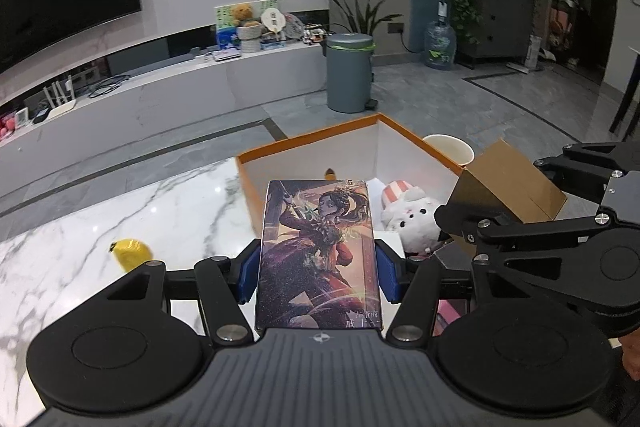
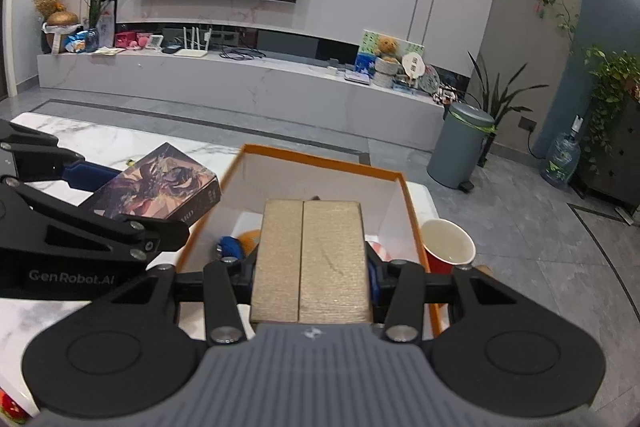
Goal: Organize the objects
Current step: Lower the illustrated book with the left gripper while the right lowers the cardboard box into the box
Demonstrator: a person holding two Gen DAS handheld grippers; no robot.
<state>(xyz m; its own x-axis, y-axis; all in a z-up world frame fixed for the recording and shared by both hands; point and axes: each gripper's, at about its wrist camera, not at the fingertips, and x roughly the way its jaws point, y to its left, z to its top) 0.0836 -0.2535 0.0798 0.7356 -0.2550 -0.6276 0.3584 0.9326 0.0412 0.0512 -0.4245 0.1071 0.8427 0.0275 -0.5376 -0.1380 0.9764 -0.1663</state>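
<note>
**Two boxes held over the orange bin**

The left gripper (image 1: 318, 267) pinched an illustrated card box (image 1: 318, 255) between its blue pads, long axis running straight ahead toward the orange-rimmed bin (image 1: 308, 141). The right gripper (image 2: 312, 267) clamped a brown cardboard box (image 2: 312, 259), which hid most of the bin's contents; a plush toy (image 1: 412, 219) showed partly. A red cup (image 2: 448, 247) stood just beside the bin's right wall. Bare marble table (image 1: 100, 227) lay left, with a blurred yellow object (image 1: 130, 253).

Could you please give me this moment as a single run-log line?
left gripper: jaws shut on illustrated box | right gripper: jaws shut on cardboard box | both near orange bin
</note>
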